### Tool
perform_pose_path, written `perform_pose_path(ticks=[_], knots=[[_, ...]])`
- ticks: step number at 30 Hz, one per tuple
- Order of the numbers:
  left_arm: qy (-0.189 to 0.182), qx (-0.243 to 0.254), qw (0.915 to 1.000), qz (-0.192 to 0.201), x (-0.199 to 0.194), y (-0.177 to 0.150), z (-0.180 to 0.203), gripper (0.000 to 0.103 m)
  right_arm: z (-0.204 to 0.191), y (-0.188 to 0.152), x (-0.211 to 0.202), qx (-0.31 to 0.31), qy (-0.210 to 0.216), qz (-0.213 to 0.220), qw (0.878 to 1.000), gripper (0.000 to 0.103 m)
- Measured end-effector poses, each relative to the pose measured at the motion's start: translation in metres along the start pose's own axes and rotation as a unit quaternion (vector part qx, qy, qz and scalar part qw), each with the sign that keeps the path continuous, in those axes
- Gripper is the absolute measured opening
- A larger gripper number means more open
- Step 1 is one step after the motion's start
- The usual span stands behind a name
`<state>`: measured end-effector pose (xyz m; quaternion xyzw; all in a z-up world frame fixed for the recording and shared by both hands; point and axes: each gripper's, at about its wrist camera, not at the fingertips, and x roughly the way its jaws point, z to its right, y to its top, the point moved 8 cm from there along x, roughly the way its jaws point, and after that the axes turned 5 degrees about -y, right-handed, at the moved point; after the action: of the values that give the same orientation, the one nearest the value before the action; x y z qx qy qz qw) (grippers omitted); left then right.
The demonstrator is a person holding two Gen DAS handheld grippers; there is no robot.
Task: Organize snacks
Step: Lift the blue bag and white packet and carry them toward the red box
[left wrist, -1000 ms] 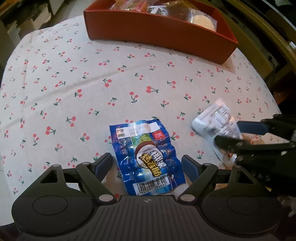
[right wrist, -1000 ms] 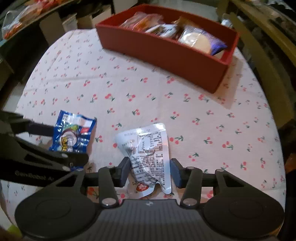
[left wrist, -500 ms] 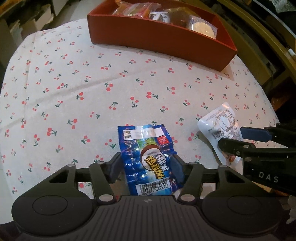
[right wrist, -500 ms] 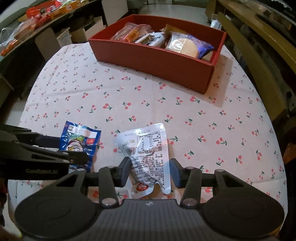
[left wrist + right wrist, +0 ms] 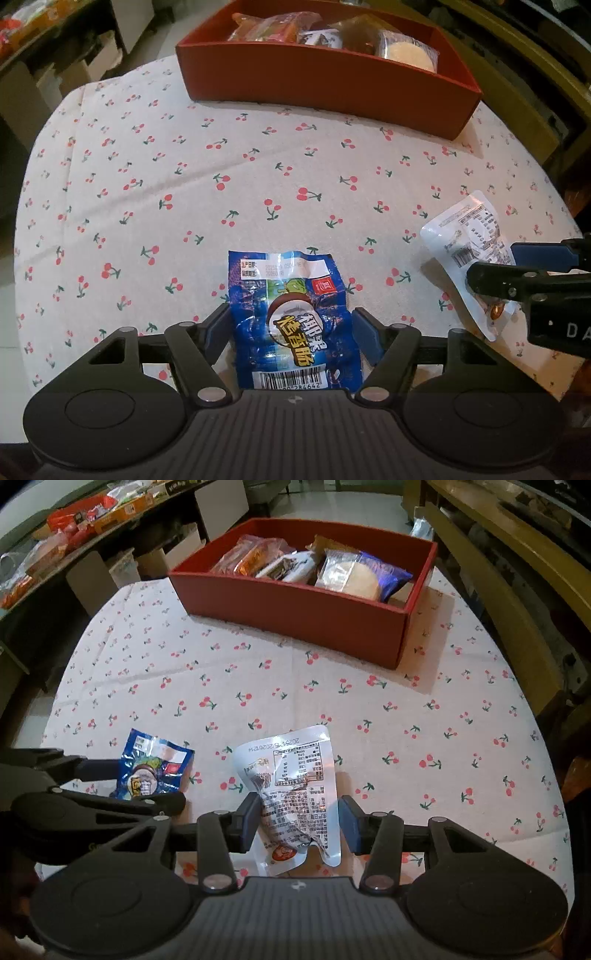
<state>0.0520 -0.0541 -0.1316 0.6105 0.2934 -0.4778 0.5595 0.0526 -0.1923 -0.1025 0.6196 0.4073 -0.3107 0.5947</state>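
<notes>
A blue snack packet (image 5: 295, 325) sits between the fingers of my left gripper (image 5: 291, 332), which is shut on it; it looks lifted off the cherry-print tablecloth (image 5: 221, 184). A white snack packet (image 5: 295, 790) sits between the fingers of my right gripper (image 5: 299, 823), which is shut on it. The blue packet also shows in the right wrist view (image 5: 151, 771), and the white packet in the left wrist view (image 5: 469, 240). A red box (image 5: 295, 609) with several wrapped snacks stands at the far side of the table; it shows in the left wrist view too (image 5: 332, 85).
A wooden chair or bench (image 5: 517, 572) runs along the table's right side. A side shelf with boxes and bags (image 5: 74, 524) stands at the far left. The round table's edge curves near both grippers.
My left gripper has closed on the blue packet and both grippers have risen and drawn back, so the red box's inside shows more.
</notes>
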Motion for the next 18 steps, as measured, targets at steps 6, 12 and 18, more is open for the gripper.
perform_pose_path(ticks=[6, 12, 18], knots=[[-0.012, -0.011, 0.9998, -0.007, -0.005, -0.003, -0.007, 0.075, -0.004, 0.003, -0.005, -0.002, 0.008, 0.010, 1.000, 0.053], [-0.020, -0.014, 0.9997, 0.003, -0.012, 0.002, -0.006, 0.075, -0.006, 0.003, -0.003, -0.006, 0.005, 0.007, 1.000, 0.053], [-0.018, -0.012, 0.9998, 0.002, -0.009, 0.002, -0.008, 0.075, -0.008, 0.002, 0.001, -0.016, -0.006, 0.002, 1.000, 0.053]])
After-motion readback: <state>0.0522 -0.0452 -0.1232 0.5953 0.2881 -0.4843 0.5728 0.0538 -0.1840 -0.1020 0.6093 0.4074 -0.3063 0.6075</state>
